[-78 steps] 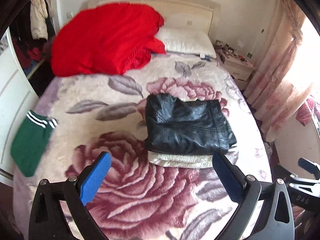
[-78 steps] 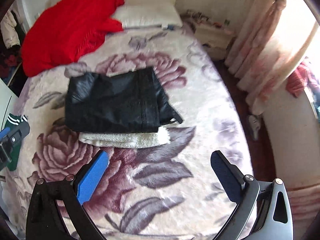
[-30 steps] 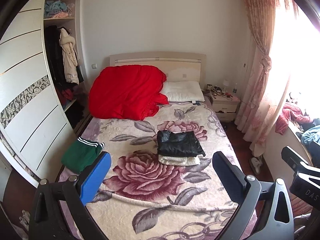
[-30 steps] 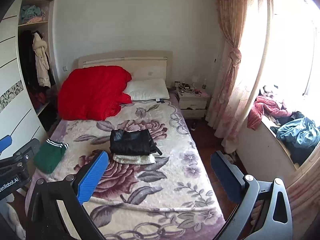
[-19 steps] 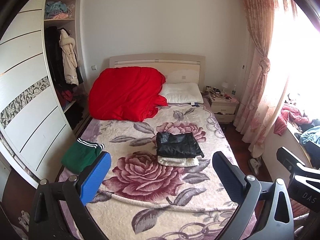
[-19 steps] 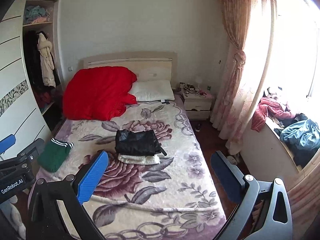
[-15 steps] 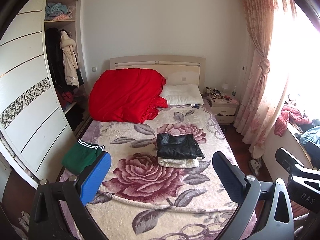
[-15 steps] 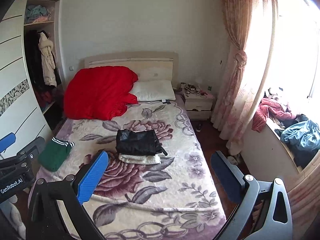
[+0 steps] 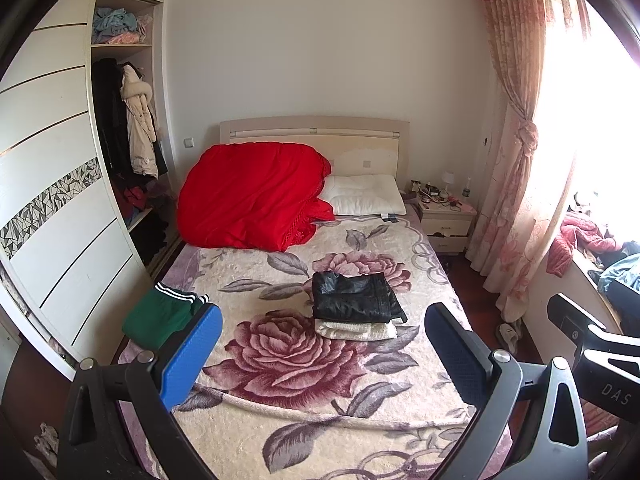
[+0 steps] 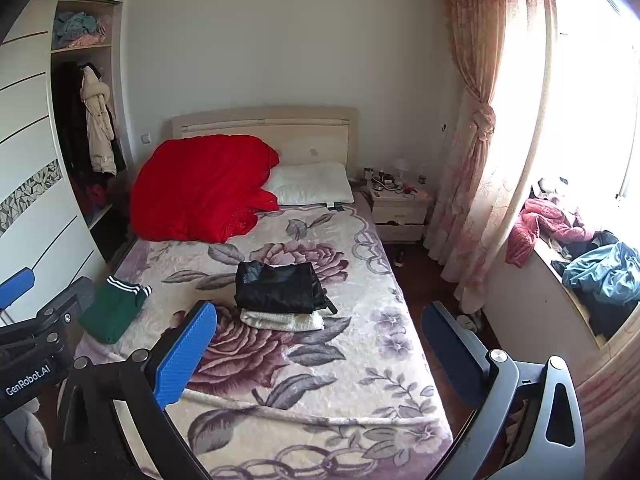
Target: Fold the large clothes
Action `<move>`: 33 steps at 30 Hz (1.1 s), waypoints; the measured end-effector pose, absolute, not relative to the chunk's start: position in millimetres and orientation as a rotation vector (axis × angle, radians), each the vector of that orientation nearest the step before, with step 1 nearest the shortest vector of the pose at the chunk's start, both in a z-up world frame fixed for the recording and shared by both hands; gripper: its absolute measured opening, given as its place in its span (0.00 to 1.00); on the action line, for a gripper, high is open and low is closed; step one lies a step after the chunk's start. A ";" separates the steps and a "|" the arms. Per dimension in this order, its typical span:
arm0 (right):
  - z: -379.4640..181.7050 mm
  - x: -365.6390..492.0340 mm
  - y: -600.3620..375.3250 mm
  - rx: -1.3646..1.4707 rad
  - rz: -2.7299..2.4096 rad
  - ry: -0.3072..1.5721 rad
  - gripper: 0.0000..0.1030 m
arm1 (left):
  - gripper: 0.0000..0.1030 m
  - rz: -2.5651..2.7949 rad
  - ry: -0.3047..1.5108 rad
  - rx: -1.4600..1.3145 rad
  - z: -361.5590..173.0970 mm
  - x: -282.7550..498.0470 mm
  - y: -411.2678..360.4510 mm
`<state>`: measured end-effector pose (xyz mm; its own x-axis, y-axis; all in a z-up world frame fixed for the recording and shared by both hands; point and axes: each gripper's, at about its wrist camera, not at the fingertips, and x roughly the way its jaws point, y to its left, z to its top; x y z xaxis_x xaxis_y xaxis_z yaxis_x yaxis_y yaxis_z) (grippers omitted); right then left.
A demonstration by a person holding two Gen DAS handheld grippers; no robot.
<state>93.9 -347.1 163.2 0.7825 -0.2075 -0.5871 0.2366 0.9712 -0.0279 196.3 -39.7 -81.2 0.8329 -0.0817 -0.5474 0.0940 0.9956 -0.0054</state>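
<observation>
**A:** Where do the folded clothes sit?

**B:** Mid-bed. A folded black garment [image 9: 354, 298] lies on top of a folded cream one [image 9: 354, 330], the cream edge showing along the near side. Both rest on the floral blanket [image 9: 296, 408] that covers the bed, just in front of a pink printed rose.

**A:** And the tools?

**B:** The left tool [image 9: 322, 354] hangs above the foot of the bed, blue-padded fingers [image 9: 188, 354] spread wide with nothing between them. The right tool [image 10: 318, 350] is the same — fingers wide apart, empty, well back from the stack. Each shows at the edge of the other's view.

**A:** Anything else on the bed?

**B:** A folded green garment [image 9: 160, 320] with white stripes at the left edge, well apart from the stack. A heaped red quilt [image 9: 252, 198] lies against the headboard, with a white pillow [image 9: 366, 200] beside it.

**A:** Around the bed?

**B:** An open wardrobe [image 9: 120, 132] on the left with coats hanging; a cluttered nightstand [image 9: 446, 214] and a tied-back pink curtain [image 9: 520, 140] on the right.
</observation>
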 end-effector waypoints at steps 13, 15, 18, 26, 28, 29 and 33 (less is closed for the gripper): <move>165.3 93.7 -342.5 0.046 -0.240 0.629 1.00 | 1.00 -0.087 0.580 0.019 -79.2 196.3 -37.6; 165.0 93.5 -342.5 0.044 -0.240 0.629 1.00 | 1.00 -0.088 0.579 0.019 -80.1 196.1 -36.7; 165.6 95.8 -338.5 0.040 -0.234 0.632 1.00 | 1.00 -0.081 0.572 0.024 -79.3 196.7 -36.1; 164.9 98.6 -334.8 0.042 -0.228 0.630 1.00 | 1.00 -0.073 0.574 0.022 -80.5 195.0 -37.1; 164.5 98.9 -334.3 0.042 -0.230 0.631 1.00 | 1.00 -0.069 0.574 0.017 -80.9 195.3 -36.3; 164.5 98.9 -334.2 0.041 -0.228 0.631 1.00 | 1.00 -0.069 0.575 0.019 -81.8 195.4 -36.4; 164.5 99.1 -334.2 0.042 -0.228 0.629 1.00 | 1.00 -0.059 0.574 0.013 -83.4 196.1 -35.6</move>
<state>99.1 -334.2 164.5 0.7841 -0.1988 -0.5879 0.2242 0.9741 -0.0304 196.1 -35.6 -83.4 0.8379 -0.0518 -0.5433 0.0592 0.9982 -0.0039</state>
